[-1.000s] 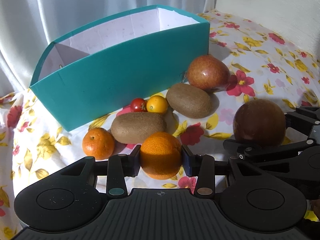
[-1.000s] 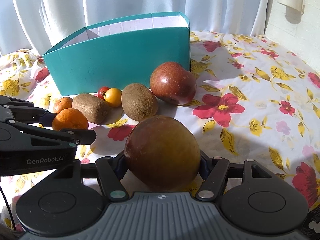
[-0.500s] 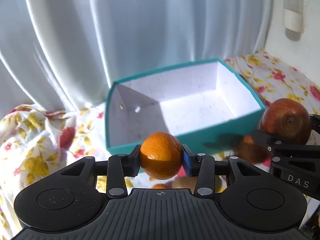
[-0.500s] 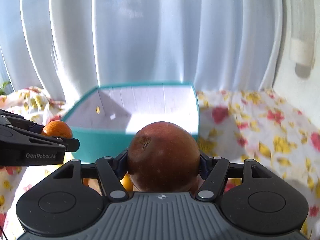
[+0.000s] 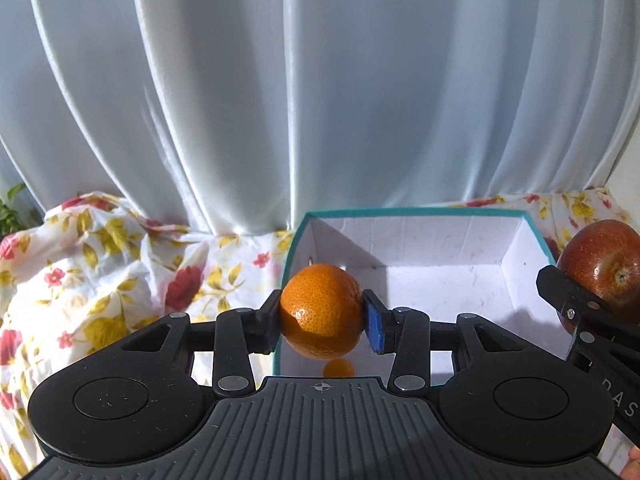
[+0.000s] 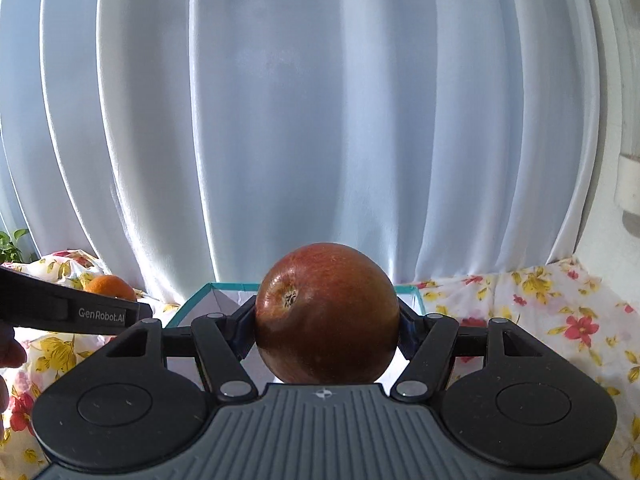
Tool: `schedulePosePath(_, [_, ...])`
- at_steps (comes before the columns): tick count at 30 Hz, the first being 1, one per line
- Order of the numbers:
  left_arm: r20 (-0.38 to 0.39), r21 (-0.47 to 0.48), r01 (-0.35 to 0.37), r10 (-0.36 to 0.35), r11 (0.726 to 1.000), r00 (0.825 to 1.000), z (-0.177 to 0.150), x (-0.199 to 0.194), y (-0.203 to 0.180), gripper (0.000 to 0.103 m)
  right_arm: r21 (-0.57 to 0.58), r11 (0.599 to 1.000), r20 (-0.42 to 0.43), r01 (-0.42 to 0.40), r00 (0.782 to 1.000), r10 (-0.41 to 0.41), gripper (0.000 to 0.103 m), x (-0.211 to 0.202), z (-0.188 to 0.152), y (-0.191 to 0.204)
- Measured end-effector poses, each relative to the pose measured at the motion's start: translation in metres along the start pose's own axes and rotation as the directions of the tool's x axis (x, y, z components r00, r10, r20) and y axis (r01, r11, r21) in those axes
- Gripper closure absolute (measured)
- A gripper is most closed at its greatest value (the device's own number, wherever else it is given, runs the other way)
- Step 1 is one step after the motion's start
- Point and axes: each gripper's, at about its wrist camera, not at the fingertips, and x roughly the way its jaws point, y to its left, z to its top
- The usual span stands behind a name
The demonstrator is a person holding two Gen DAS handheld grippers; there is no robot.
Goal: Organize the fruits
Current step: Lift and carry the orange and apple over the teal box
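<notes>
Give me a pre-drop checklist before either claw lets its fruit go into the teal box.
1. Left claw grips the orange on both sides: ok.
2. Right claw grips the apple on both sides: ok.
3. Teal box is open and its white floor is bare where visible: ok.
4. Orange is past the box's near left corner: cannot tell; it overlaps the corner in the left wrist view.
5. Apple is over the opening: cannot tell; it hides most of the box in the right wrist view.
6. Claws are apart from each other: ok, a gap shows between them in both views.
</notes>
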Motion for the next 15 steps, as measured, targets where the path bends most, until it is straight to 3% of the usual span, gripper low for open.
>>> schedulePosePath(15, [-0.073, 0.020, -0.020, 0.021, 1.000, 0.997, -0.010, 0.034, -0.007, 0.058, -0.015, 0.999, -0.051, 0.033, 0.998, -0.034, 0.036, 0.026, -0.025, -0.005])
